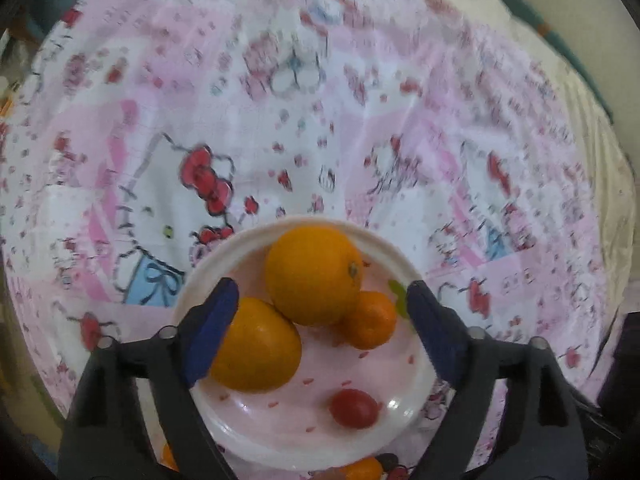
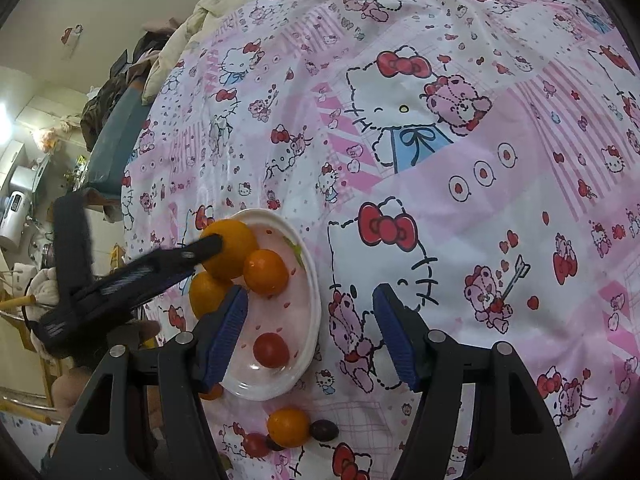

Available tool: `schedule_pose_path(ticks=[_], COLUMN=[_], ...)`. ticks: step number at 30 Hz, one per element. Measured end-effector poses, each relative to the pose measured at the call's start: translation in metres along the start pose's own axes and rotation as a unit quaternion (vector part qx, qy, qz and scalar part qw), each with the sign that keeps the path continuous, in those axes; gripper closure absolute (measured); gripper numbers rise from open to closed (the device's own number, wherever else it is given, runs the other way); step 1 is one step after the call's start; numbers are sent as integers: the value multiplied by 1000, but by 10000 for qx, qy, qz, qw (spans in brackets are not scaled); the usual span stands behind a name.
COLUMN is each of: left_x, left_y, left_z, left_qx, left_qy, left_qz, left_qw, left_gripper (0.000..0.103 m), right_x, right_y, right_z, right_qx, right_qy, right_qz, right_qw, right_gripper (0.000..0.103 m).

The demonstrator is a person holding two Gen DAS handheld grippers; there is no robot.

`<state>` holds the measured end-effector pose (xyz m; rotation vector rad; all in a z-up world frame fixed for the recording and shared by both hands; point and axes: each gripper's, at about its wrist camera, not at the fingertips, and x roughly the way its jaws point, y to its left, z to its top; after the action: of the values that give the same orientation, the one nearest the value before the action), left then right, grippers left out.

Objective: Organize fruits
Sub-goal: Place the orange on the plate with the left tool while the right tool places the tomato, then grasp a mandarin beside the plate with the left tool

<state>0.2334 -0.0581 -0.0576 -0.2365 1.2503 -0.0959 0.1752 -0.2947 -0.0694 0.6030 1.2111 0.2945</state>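
Left wrist view shows the left gripper, jaws apart and empty, over a white plate holding three oranges and a cherry tomato; right gripper likewise gapes empty just beside it.

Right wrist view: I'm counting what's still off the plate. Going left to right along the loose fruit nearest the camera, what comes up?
Red tomato → orange citrus → dark plum-coloured fruit, all on the bedsheet below the plate.
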Motion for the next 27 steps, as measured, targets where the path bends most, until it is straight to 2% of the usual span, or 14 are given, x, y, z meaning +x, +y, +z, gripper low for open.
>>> schedule_pose_path(ticks=[2, 9, 14, 22, 24, 27], left_x=[-13, -66, -82, -62, -52, -43], left_y=[1, 18, 38, 70, 73, 72], left_z=[-4, -33, -65, -122, -129, -136], left_qx=[37, 132, 114, 107, 114, 237], left_qy=[-53, -440, -515, -246, -149, -90], left_qz=[-30, 201, 363, 780, 813, 748], left_qw=[10000, 9987, 9979, 9966, 9965, 9969], left_gripper=[18, 18, 18, 19, 26, 28], right_x=[-1, -14, -24, -30, -30, -30], right_y=[2, 12, 23, 32, 32, 29], right_z=[0, -9, -23, -47, -53, -60], right_qx=[26, -146, -383, -511, -566, -577], right_qy=[13, -96, -139, -7, 24, 56], right_qz=[99, 199, 209, 305, 256, 173], right_qw=[9999, 9996, 9990, 9982, 9981, 9982], right_gripper=[35, 35, 35, 35, 35, 35])
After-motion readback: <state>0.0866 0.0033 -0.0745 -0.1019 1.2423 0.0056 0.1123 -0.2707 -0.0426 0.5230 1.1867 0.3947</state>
